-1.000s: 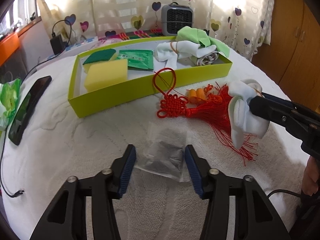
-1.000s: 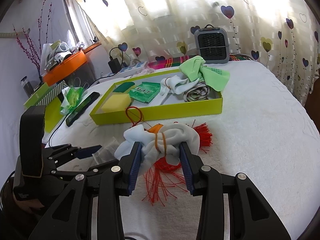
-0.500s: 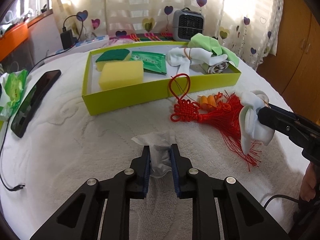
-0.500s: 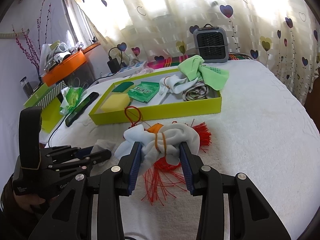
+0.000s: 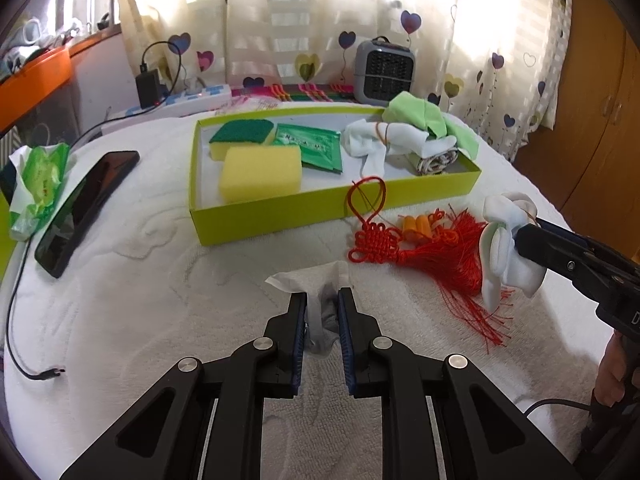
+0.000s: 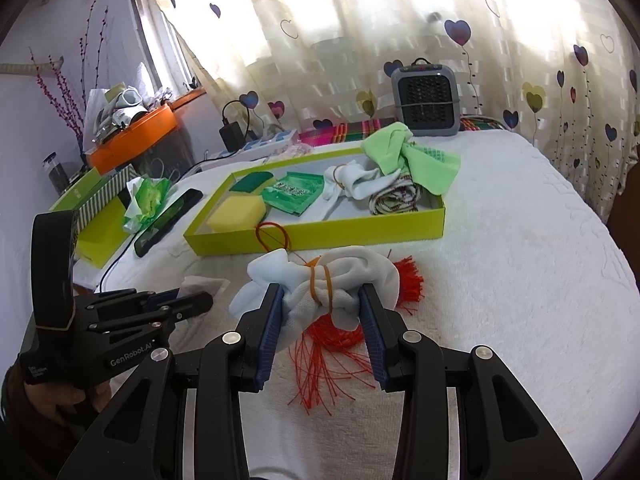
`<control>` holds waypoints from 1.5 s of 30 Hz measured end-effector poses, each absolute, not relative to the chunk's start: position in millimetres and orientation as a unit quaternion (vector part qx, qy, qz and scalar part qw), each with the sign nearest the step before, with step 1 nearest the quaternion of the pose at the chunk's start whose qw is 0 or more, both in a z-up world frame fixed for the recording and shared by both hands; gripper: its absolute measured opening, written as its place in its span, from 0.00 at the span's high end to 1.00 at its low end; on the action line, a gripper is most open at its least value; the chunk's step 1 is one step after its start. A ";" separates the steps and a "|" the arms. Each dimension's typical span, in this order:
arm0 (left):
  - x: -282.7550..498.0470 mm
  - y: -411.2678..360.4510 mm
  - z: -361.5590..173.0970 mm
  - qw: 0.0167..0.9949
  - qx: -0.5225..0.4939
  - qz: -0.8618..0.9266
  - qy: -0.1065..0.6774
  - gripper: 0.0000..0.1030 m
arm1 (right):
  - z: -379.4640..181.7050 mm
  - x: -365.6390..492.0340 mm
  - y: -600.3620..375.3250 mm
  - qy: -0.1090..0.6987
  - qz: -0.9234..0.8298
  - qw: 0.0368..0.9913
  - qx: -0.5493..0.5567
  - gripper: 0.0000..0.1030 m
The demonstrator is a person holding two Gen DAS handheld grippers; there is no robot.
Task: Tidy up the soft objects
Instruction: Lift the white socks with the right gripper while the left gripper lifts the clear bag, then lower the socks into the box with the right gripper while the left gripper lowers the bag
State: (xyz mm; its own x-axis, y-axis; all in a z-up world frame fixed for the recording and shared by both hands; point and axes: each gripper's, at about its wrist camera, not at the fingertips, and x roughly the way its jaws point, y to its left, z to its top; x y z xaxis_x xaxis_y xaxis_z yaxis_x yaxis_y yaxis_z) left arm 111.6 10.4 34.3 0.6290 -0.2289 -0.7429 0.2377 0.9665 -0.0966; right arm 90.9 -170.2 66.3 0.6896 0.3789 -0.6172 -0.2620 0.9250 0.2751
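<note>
Now left tongs (image 5: 322,312) pinch clear packet (image 5: 316,292); right tongs (image 6: 320,312) clamp white bundle (image 6: 324,280).

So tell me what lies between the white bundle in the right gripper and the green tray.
The red tassel knot and orange earplugs lie on the bed between the white bundle, clamped in the right gripper, and the green tray. Carried above them, nothing visible blocks it.

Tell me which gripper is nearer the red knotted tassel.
Right. The right gripper, holding a white sock bundle, hangs just over the red knotted tassel; the left gripper sits farther off, pinching a clear packet.
</note>
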 end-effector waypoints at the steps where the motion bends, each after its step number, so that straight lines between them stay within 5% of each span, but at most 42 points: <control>1: 111.4 11.1 36.4 0.903 0.005 -0.129 0.409 0.86 | 67.8 90.9 -169.9 0.351 0.175 0.916 0.082 0.62; 45: 173.5 7.0 86.6 0.922 -0.009 -0.148 0.357 0.86 | 120.4 174.7 -157.7 0.304 0.190 0.933 0.038 0.61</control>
State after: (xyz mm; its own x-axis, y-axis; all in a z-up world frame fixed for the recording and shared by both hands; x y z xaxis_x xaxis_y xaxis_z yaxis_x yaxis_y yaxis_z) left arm 173.5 7.0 86.6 0.7010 -0.2804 -0.6557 0.2670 0.9558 -0.1232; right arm 174.7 -157.7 120.4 0.7438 0.3765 -0.5522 -0.3308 0.9253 0.1852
